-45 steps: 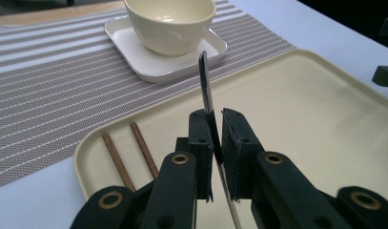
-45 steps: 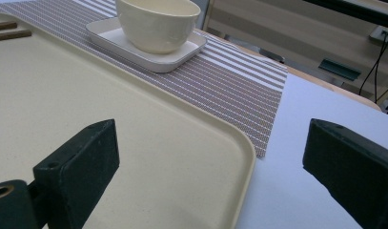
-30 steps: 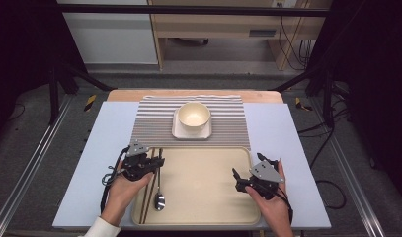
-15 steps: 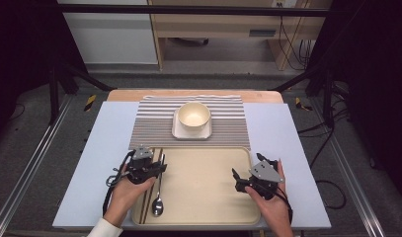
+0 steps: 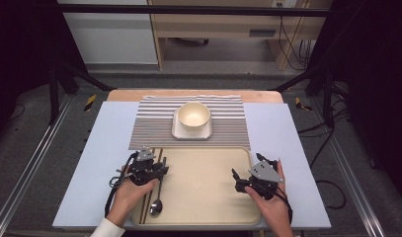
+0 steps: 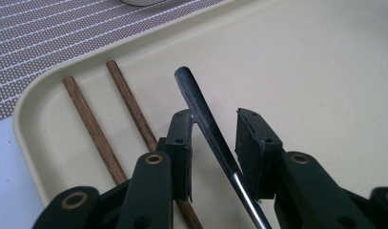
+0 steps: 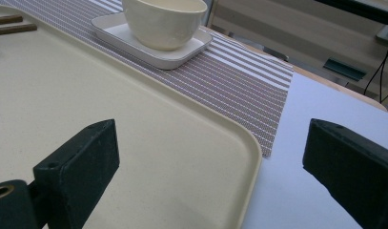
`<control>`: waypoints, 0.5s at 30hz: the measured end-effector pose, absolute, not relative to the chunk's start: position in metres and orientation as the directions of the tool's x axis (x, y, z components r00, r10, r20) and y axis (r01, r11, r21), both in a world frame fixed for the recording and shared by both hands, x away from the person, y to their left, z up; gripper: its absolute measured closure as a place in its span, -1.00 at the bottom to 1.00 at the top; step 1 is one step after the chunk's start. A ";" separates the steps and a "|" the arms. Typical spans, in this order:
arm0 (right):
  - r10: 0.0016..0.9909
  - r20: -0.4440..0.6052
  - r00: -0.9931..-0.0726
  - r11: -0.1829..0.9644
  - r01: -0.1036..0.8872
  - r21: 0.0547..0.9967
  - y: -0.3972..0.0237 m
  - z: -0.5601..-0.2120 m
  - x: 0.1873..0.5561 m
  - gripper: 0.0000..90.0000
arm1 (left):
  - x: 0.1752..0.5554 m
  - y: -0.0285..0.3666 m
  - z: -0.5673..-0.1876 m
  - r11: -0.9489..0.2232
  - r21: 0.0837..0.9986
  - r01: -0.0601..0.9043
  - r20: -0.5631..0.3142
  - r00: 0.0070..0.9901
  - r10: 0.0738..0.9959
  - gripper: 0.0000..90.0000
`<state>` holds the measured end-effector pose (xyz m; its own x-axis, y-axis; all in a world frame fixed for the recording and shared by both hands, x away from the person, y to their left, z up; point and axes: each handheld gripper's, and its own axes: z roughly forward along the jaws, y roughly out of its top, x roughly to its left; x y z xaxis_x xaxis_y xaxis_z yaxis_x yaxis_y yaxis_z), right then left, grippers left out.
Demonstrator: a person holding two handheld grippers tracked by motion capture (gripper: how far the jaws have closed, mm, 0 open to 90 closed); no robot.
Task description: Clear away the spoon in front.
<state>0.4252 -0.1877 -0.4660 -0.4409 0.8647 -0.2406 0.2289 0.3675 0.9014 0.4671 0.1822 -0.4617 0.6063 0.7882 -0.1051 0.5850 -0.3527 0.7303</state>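
Observation:
A metal spoon (image 5: 155,206) lies on the left side of the cream tray (image 5: 203,177), beside two wooden chopsticks (image 5: 145,215). My left gripper (image 5: 160,168) sits low over the spoon's handle. In the left gripper view the dark handle (image 6: 201,109) runs between the two jaws of the left gripper (image 6: 213,119). The jaws have just been opening; a gap shows on the right side and the pads do not press on the handle. The chopsticks (image 6: 91,129) lie just to the left. My right gripper (image 5: 236,178) rests over the tray's right part, open wide and holding nothing (image 7: 210,157).
A cream bowl (image 5: 193,116) stands on a small square plate (image 5: 178,132) on the striped placemat (image 5: 149,123) beyond the tray. In the right gripper view the bowl (image 7: 163,19) and the mat (image 7: 239,81) lie ahead. A pale blue sheet (image 5: 282,143) covers the table.
The left gripper's jaws have spread apart around the spoon handle. The spoon has settled on the tray, its bowl a little nearer the front edge. The right hand has kept still.

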 end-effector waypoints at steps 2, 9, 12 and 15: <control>0.864 -0.240 -0.442 0.368 0.229 0.901 -0.188 -0.466 0.425 -0.89 | 0.467 0.182 -0.462 -0.357 0.729 0.584 -0.100 0.608 0.788 0.45; 0.864 -0.241 -0.441 0.368 0.229 0.901 -0.188 -0.466 0.425 -0.89 | 0.466 0.179 -0.461 -0.364 0.732 0.576 -0.075 0.599 0.797 0.27; 0.864 -0.241 -0.442 0.369 0.229 0.901 -0.187 -0.466 0.425 -0.89 | 0.466 0.177 -0.460 -0.380 0.730 0.568 -0.045 0.595 0.802 0.12; 0.864 -0.241 -0.443 0.369 0.230 0.901 -0.187 -0.466 0.425 -0.89 | 0.466 0.174 -0.458 -0.404 0.730 0.551 -0.013 0.603 0.798 -0.02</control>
<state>0.4253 -0.1872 -0.4662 -0.4431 0.8635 -0.2408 0.2298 0.3691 0.9005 0.4657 0.1740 -0.4585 0.6031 0.7975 -0.0132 0.5508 -0.4045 0.7301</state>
